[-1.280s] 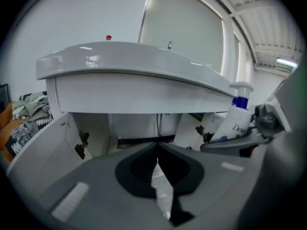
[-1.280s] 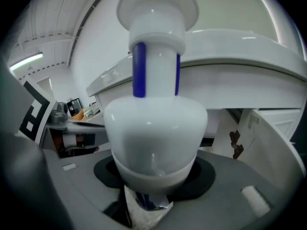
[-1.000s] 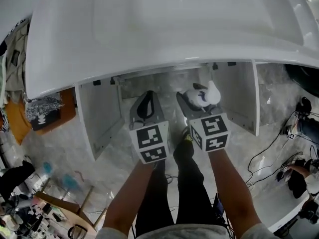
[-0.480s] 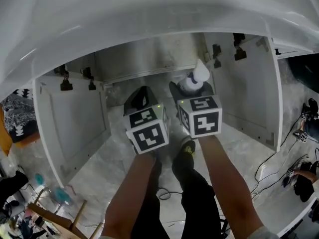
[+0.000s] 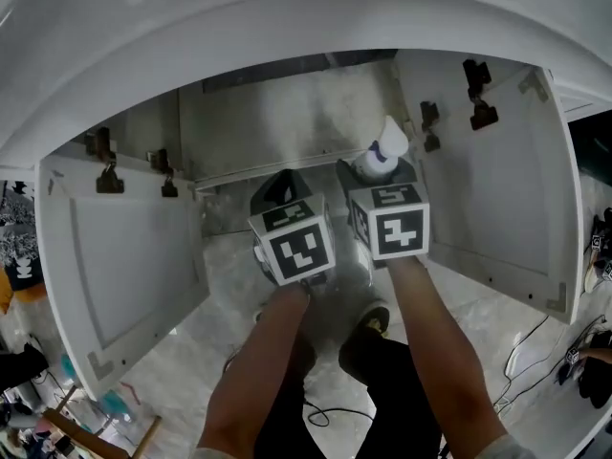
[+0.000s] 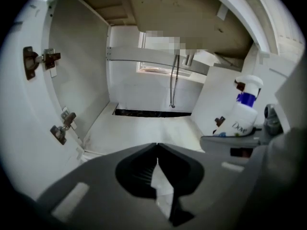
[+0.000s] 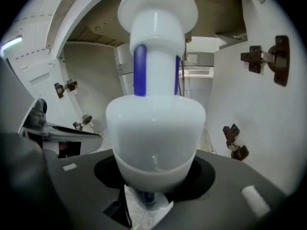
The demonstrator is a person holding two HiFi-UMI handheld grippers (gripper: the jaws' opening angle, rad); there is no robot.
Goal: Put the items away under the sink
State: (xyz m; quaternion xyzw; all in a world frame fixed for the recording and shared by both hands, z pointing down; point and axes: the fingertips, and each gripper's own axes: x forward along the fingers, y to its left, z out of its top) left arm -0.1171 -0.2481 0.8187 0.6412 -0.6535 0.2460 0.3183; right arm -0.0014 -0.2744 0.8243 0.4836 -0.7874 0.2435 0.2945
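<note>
Between the jaws of the right gripper (image 7: 153, 181) a white bottle (image 7: 154, 123) sits clamped; just left of it, the left gripper (image 6: 156, 166) is closed on nothing, facing the cabinet floor (image 6: 144, 128).

Dark hinge (image 5: 475, 92) on open door (image 5: 497, 189); hose (image 6: 172, 83) hanging at back; marble floor (image 5: 182, 352).

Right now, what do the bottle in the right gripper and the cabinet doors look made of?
Bottle: likely white plastic, smooth, slightly glossy, with soft highlights. Cabinet doors: flat white matte panels, probably laminate or painted board; can't tell which. Hinges: dark, likely metal.
</note>
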